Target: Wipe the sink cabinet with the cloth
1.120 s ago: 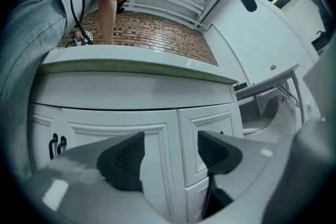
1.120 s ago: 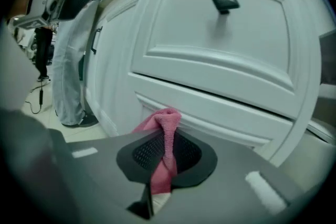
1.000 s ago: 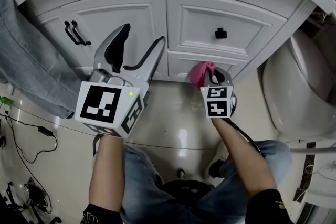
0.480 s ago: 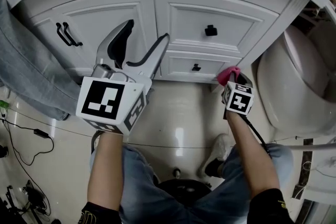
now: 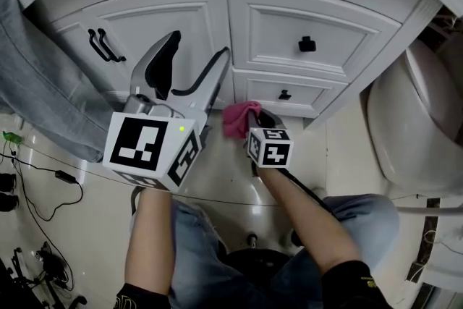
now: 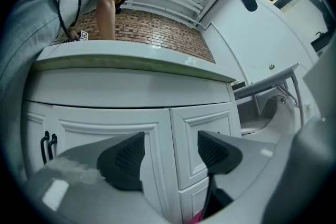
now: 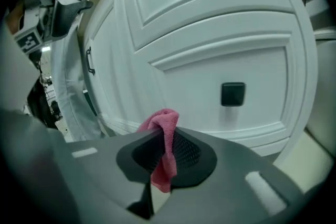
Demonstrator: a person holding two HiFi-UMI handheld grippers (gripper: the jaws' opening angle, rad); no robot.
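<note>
I judge the wiping to be under way. My left claw (image 5: 195,61) hangs idle before the sink cabinet (image 5: 173,22) door, its jaws wide apart with nothing between them and the forearm stretched forward. My right claw (image 7: 165,152) is clamped on the pink cloth (image 5: 237,118), low near the lower drawer (image 5: 307,99), with the forearm angled inward. Next I should press the cloth against that front and sweep across.

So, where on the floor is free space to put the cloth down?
Bare floor lies before the cabinet, near the cloth, and between cabinet and toilet. Left side is crowded: cables and a person's leg.
</note>
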